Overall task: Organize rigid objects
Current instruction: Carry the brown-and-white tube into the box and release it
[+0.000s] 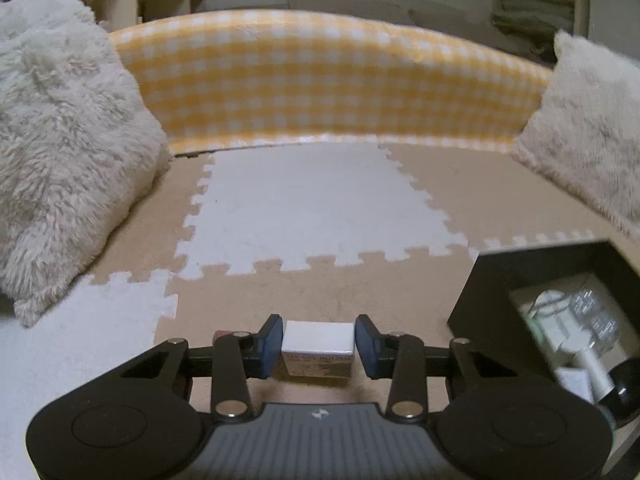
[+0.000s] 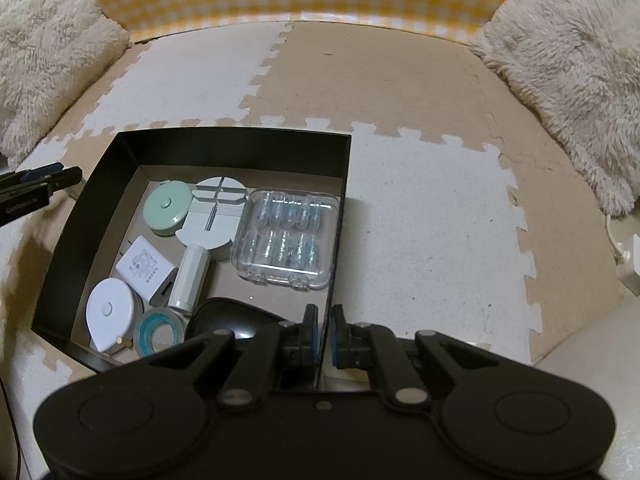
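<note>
The small white box, lettered as gel polish on its near face, stands on the tan foam floor mat squarely between the fingers of the left gripper. The blue pads sit flush against its two side walls, one on each side, so the left fingers are closed down on it and look to have it gripped across its width. It seems still to rest on the mat; I cannot tell whether it has lifted at all.

What matters for the next move is where the black tray lies from that box: off to the left gripper's right and a little ahead, near but with a strip of mat between. The carry, I judge, goes sideways to the right and over the tray's near wall.

The right gripper has its fingers pinched tight onto the tray's right-hand wall, steadying it. Inside already lie a green tape measure, a white charger, a clear case and others; the freest floor is along the tray's back wall. The left hand is the one placed to deliver.
</note>
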Demonstrator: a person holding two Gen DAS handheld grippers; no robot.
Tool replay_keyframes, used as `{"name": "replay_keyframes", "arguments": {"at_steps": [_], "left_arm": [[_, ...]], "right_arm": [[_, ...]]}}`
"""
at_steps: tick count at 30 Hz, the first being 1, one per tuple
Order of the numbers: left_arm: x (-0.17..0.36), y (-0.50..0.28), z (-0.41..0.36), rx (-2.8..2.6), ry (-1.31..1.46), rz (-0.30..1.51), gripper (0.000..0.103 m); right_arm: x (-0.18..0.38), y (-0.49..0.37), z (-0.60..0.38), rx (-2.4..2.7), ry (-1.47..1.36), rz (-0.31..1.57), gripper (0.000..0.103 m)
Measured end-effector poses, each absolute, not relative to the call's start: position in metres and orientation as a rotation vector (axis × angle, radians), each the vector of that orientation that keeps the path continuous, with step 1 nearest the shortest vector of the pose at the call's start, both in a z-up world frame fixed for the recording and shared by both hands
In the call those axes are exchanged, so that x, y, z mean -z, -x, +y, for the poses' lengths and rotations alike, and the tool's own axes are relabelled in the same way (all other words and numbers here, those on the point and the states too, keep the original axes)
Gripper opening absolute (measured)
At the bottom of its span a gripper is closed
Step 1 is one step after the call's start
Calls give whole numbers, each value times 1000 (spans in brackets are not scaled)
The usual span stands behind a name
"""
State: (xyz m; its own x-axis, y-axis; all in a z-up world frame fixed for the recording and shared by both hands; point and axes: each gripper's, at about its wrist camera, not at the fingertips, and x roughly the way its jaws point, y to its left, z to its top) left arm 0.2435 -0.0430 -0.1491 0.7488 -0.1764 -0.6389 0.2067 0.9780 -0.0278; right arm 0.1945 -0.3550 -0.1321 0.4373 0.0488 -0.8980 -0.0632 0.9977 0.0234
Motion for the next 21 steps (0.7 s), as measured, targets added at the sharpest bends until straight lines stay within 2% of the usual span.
{"name": "replay_keyframes", "arguments": {"at_steps": [6,11,21], "left_arm": [[100,-233,-50,278,68,617,41],[72,-218,-81,424,88,620,41],[85,-192,-137,631,-27,797,41]], "right_arm": [[132,-194,-356,-71,6,1116,7],[132,-194,-356,-72,1,1115,7],[132,-194,-356,-72,2,1115,7]]}}
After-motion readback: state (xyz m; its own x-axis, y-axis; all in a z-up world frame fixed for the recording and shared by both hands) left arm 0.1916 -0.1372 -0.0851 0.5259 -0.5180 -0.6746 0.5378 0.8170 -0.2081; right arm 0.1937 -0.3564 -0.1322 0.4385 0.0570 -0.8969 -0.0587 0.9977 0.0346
